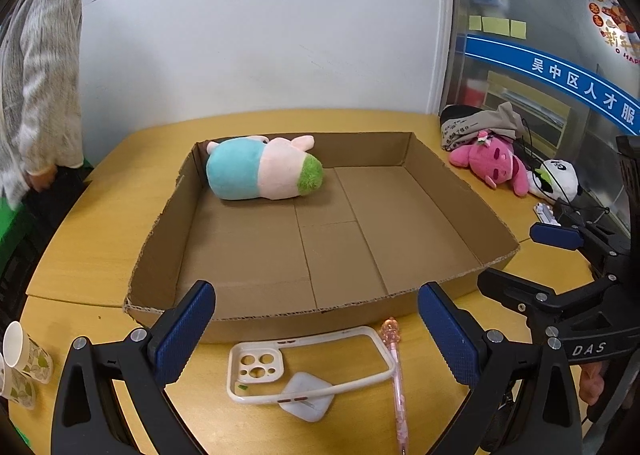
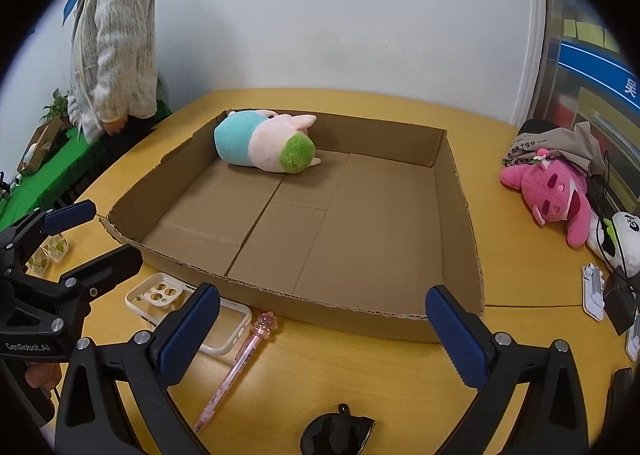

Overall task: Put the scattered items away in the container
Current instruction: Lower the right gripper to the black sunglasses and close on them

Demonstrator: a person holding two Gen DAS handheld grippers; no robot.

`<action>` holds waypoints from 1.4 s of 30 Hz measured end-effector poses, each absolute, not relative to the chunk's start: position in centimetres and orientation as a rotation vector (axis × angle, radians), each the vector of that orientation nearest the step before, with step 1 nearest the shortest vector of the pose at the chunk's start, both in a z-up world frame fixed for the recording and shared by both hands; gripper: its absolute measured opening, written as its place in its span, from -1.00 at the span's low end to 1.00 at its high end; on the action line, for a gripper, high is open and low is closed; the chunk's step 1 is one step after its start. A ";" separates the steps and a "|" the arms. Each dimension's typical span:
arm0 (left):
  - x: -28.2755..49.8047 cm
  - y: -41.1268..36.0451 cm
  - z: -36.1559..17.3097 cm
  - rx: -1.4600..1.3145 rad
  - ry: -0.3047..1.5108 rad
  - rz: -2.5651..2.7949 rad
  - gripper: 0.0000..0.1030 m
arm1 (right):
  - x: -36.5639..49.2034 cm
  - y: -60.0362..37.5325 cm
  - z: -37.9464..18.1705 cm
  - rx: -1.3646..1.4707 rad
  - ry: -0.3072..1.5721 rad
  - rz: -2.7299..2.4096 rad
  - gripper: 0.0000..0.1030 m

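Cardboard box (image 1: pixel 460 195) at bench centre; plush toy (image 1: pixel 262 169) in its far left corner. Phone case (image 1: pixel 308 365), pen (image 1: pixel 396 375) and white pad (image 1: pixel 308 395) on bench at near edge, outside box. Left gripper (image 1: pixel 316 331) and right gripper (image 2: pixel 322 331): jaws wide, empty.

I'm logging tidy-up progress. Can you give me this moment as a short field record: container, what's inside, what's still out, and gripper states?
container: cardboard tray on the table
inside: plush, far left corner
in front of tray: phone case, pink pen, white pad under the case
near right gripper: black item
left gripper: open, empty
right gripper: open, empty
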State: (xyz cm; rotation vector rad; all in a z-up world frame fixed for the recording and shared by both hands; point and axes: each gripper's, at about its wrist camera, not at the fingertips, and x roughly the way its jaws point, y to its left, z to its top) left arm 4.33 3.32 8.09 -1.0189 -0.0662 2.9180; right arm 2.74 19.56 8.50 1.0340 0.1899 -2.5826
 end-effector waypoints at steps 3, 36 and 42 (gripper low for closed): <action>4.5 3.8 7.7 -1.031 -0.061 2.890 0.99 | 2.8 20.1 8.2 1.048 0.183 -2.578 0.99; 7.9 16.5 -2.5 -1.377 -0.252 2.142 0.86 | 5.6 27.3 -1.0 1.454 -0.098 -2.317 0.99; 8.7 18.8 -3.1 -1.370 -0.137 2.149 0.60 | 6.1 25.3 -2.6 1.490 0.014 -2.264 0.71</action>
